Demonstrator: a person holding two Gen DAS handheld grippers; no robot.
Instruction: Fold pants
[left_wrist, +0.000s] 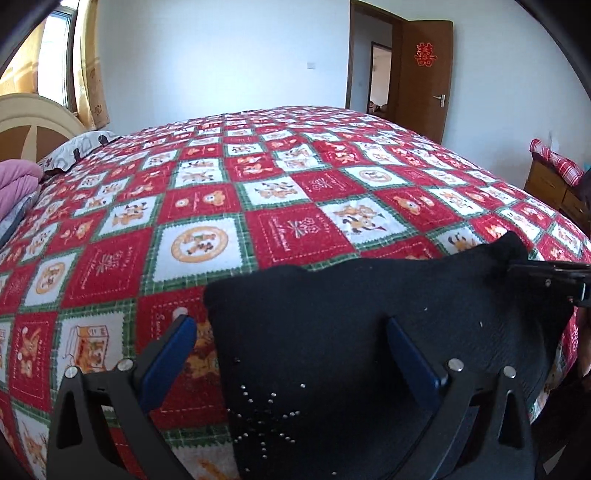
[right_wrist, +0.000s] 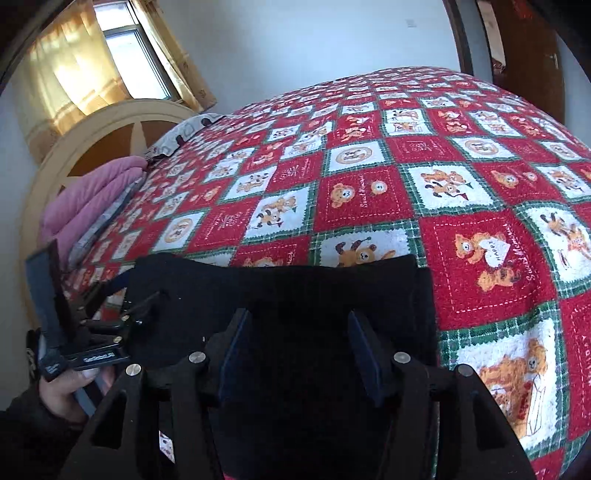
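Observation:
Black pants (left_wrist: 351, 321) with small studs lie on the near edge of the bed, on a red, white and green patchwork bedspread (left_wrist: 258, 206). My left gripper (left_wrist: 291, 339) is open, its blue-padded fingers (left_wrist: 173, 354) spread over the pants' left edge: one finger over the bedspread, one over the black cloth. My right gripper shows at the right of this view (left_wrist: 550, 280), at the pants' far right corner. In the right wrist view the pants (right_wrist: 295, 288) lie flat under my right gripper (right_wrist: 299, 343), which is open above the cloth. The left gripper (right_wrist: 103, 332) sits at the pants' left side.
A folded pink quilt (right_wrist: 92, 199) and a patterned pillow (left_wrist: 81, 147) lie by the headboard (right_wrist: 110, 125) at the left. A wooden cabinet (left_wrist: 554, 184) stands at the right; a brown door (left_wrist: 424, 74) is open behind. The bedspread stretches far beyond the pants.

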